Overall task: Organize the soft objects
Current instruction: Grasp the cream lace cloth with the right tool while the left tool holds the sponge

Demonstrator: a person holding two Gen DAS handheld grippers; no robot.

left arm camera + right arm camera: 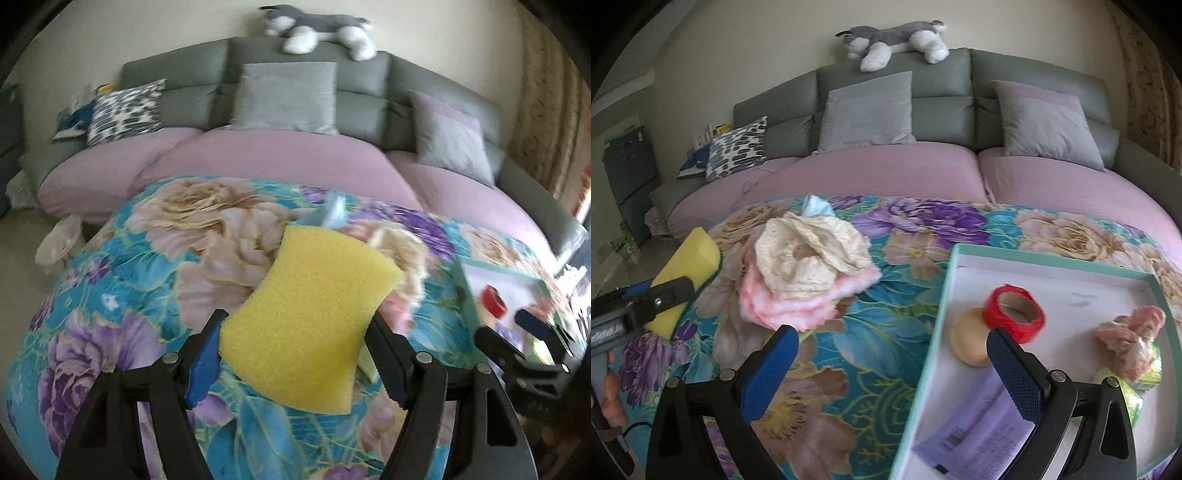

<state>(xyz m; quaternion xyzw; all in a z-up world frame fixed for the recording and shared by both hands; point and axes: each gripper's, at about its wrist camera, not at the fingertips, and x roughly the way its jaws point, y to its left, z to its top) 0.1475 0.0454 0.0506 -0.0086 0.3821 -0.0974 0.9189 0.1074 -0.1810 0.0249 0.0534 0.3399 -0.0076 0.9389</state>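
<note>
A grey sofa (960,85) with pink seat covers (886,177) fills the far wall at twelve o'clock. A grey and white plush dog (894,42) lies along the top of its backrest. Two grey cushions (866,112) lean against the back, and a black-and-white patterned cushion (737,151) sits at ten o'clock. A floral cloth (849,332) covers the near surface.

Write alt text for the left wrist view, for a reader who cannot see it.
The left gripper holds a yellow sponge above a floral quilt. Behind it stands a grey sofa with cushions and a plush dog on its backrest; at right, the right gripper hangs over a teal-rimmed box.
</note>
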